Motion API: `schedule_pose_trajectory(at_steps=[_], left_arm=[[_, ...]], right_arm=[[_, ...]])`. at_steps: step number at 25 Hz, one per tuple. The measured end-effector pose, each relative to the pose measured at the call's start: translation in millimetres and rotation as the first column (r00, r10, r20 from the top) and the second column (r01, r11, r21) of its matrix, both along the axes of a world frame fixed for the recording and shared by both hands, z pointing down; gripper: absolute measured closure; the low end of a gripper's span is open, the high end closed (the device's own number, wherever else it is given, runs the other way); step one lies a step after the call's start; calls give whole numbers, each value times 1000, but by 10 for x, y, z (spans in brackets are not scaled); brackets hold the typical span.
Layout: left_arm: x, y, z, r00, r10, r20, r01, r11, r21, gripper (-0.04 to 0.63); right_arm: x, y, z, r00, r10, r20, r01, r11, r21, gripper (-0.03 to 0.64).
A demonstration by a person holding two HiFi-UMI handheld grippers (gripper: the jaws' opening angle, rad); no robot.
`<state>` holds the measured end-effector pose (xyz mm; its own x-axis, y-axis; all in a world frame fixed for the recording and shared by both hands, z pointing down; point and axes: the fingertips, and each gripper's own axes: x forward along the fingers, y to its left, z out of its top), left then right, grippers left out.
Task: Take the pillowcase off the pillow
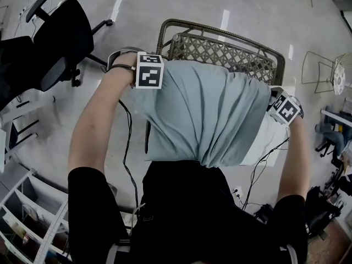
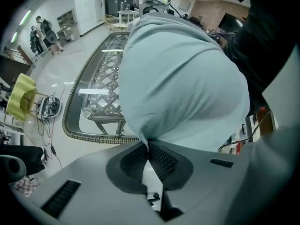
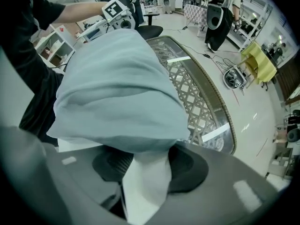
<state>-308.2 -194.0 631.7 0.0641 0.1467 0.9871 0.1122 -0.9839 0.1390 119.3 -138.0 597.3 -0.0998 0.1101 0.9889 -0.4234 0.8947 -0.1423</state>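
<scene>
My left gripper [image 2: 148, 146] has its fingers pressed together on a gathered corner of the pale blue-grey pillowcase [image 2: 183, 74], the cloth bunching right where the ribbed pads meet. My right gripper [image 3: 146, 165] is clamped on the white pillow [image 3: 145, 186] itself: a tongue of white sticks out from under the pillowcase's open hem and runs down between the fingers, which stand part-way apart around it. From the head view, the covered pillow stretches between my two hands, the pillowcase [image 1: 203, 114] over most of it and a strip of bare white pillow [image 1: 263, 143] showing at the right end, just beside the right marker cube. Both grippers point down, and the bundle hangs in front of my dark shirt. Beyond and beneath it is the surface [image 1: 220, 51], a glass top in a woven wicker frame with lattice work under the glass. I cannot tell whether the pillow touches its near edge. The floor [image 1: 247, 4] is pale and glossy with light streaks on it. A black office chair [image 1: 60, 43] stands to the left, white shelving [image 1: 27, 213] sits at lower left, and a wire-frame chair [image 1: 324, 70] stands off to the right. Cables trail over the floor.
</scene>
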Motion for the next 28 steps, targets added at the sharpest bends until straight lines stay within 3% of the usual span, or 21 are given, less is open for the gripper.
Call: schedule_pose_trajectory(at_steps=[4, 7, 12, 15, 20, 22, 24, 26, 28], left_arm=[[-97, 24, 4, 1000, -23, 9, 22, 998, 53, 586], [-185, 113, -43, 997, -69, -26, 70, 996, 59, 586], [-337, 343, -198, 978, -187, -92, 188, 982, 6, 586], [-193, 213, -377, 964, -224, -145, 233, 971, 46, 584], [597, -170, -918, 919, -220, -326, 262, 961, 91, 538], [1088, -210, -1116, 887, -209, -412, 253, 966, 56, 529], [1612, -151, -1137, 870, -191, -455, 223, 975, 16, 503], [2040, -58, -975, 885, -166, -435, 185, 983, 1, 437], [2286, 40, -745, 917, -138, -375, 146, 989, -6, 422]], right_arm=[[77, -19, -13, 999, 37, 22, -37, 999, 0, 405], [119, -24, -49, 997, 61, 57, -62, 998, 9, 410], [10, 35, -72, 995, 53, 81, -55, 998, 19, 411], [-83, 57, -101, 999, 9, 50, -11, 999, 43, 403], [-110, 63, -111, 999, -16, 44, 13, 998, 66, 391], [-127, 62, -110, 997, -10, 70, 5, 997, 72, 390], [-150, 45, -107, 994, -4, 107, -6, 996, 89, 387], [-167, 38, -105, 990, 3, 144, -18, 994, 106, 385], [-153, 47, -115, 987, 5, 160, -23, 993, 113, 387]])
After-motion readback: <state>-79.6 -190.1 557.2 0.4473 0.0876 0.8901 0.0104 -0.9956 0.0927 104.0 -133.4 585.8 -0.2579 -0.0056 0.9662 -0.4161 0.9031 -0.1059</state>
